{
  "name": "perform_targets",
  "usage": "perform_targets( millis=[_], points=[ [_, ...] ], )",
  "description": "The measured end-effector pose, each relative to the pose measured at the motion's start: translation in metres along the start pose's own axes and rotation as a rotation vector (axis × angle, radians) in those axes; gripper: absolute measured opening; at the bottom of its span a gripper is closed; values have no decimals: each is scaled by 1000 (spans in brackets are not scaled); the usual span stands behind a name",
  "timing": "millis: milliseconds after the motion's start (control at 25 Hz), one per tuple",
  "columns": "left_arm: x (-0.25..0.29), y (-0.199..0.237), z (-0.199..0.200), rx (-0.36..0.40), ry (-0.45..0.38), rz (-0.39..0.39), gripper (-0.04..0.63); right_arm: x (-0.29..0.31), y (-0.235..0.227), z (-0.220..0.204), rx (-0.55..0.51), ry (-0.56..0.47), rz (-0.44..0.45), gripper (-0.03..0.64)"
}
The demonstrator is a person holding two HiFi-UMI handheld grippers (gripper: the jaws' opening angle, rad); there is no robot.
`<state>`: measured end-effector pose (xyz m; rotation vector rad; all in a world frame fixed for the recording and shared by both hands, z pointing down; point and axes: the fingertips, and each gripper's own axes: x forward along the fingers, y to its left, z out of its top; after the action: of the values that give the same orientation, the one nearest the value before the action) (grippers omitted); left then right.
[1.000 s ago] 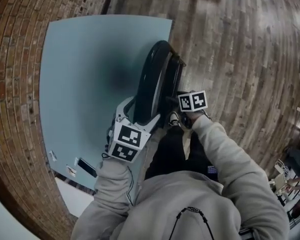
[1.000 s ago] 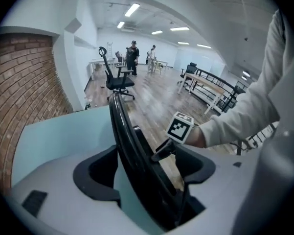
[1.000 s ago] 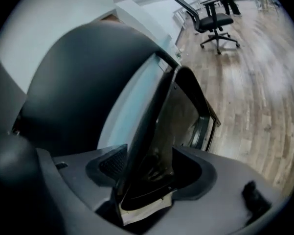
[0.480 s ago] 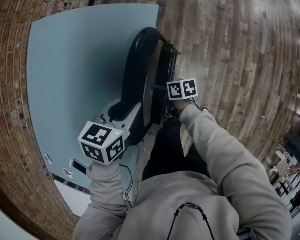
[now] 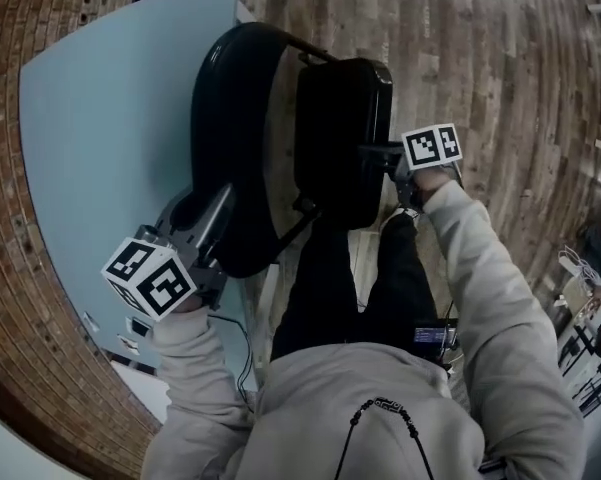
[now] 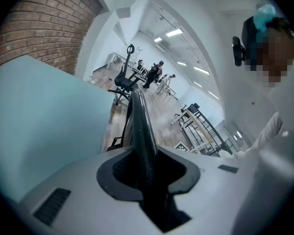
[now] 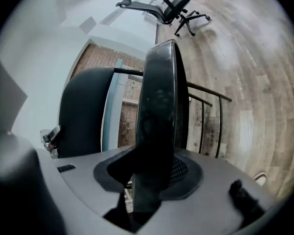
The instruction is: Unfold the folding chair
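The black folding chair stands partly spread in front of me. Its curved backrest (image 5: 225,118) is on the left and its seat (image 5: 342,133) on the right. My left gripper (image 5: 212,226) holds the backrest's lower edge. In the left gripper view that thin black edge (image 6: 139,121) runs straight between the closing jaws of the left gripper (image 6: 144,166). My right gripper (image 5: 387,158) is at the seat's right side. In the right gripper view the seat (image 7: 159,102) stands edge-on between the closing jaws of the right gripper (image 7: 154,176), with the backrest (image 7: 83,109) behind it on the left.
A pale blue panel (image 5: 100,118) leans on the brick wall (image 5: 20,298) behind the chair. Wooden floor (image 5: 500,68) spreads to the right. Small items (image 5: 130,328) lie by the panel's foot. An office chair (image 7: 169,6) and metal racks (image 6: 200,126) stand farther off.
The seat has swung out to the right, away from the backrest, with my right gripper on it. My left gripper has rolled over and closed on the backrest's edge.
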<state>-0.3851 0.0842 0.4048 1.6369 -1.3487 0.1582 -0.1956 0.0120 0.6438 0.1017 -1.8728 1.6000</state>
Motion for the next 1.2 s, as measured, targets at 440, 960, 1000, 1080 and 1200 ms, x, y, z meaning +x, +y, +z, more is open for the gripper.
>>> perform_targets(
  millis=[440,960,1000,1080,1200],
  points=[
    [86,-78,-47,42,36,-38,101,-110,-167,-49,29,-39,270,150],
    [145,-65,-93,-22,29,-50,96,-145,-327,-81,-24,-62,533,161],
    [150,-62,-96,-30,29,-53,95,-146,-341,-82,-29,-62,551,163],
    [162,-58,-103,-44,35,-55,94,-147,-367,-84,-32,-74,583,166],
    [173,-49,-114,-51,57,-37,91,-146,-398,-92,-19,-103,637,172]
  ],
)
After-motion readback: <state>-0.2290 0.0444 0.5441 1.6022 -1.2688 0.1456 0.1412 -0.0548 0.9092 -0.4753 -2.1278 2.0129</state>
